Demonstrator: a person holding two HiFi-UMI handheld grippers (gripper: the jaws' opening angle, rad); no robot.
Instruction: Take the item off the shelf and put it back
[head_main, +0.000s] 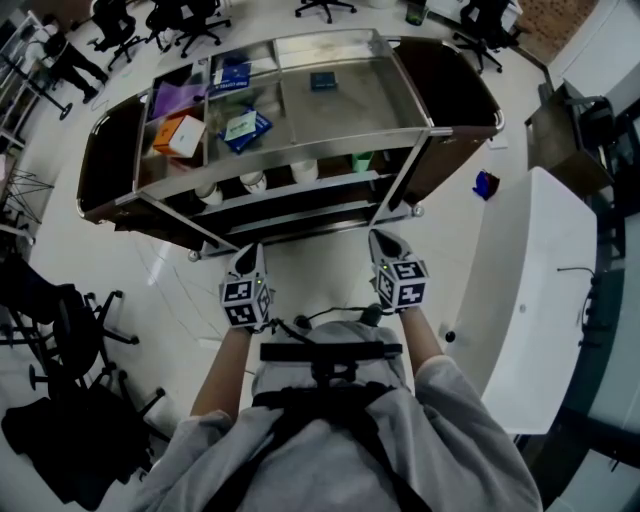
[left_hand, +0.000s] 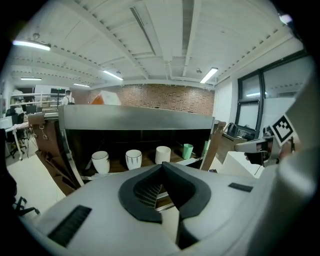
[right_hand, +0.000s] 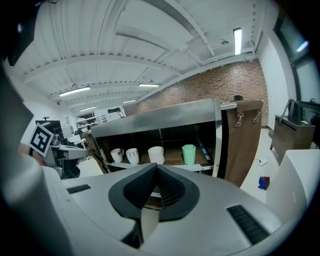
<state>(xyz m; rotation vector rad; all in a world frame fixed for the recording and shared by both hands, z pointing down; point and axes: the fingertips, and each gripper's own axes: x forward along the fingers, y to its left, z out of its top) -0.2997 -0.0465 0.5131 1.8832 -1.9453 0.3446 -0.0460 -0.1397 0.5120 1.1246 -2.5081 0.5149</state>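
Observation:
A steel shelf cart (head_main: 350, 105) stands in front of me. Its top tray holds an orange-and-white box (head_main: 181, 134), a blue packet (head_main: 246, 127) and a small dark item (head_main: 323, 81). On the lower shelf stand three white cups (left_hand: 133, 158) and a green cup (right_hand: 189, 153). My left gripper (head_main: 250, 252) and right gripper (head_main: 383, 241) are held side by side short of the cart, touching nothing. In the left gripper view the left gripper (left_hand: 161, 166) has its jaws together and empty. The right gripper (right_hand: 155, 167) is shut too, with nothing in it.
Brown panels (head_main: 450, 95) hang on both ends of the cart. A white table (head_main: 540, 280) runs along the right. Office chairs (head_main: 70, 330) stand at the left and beyond the cart. A small blue thing (head_main: 486, 185) lies on the floor at the right.

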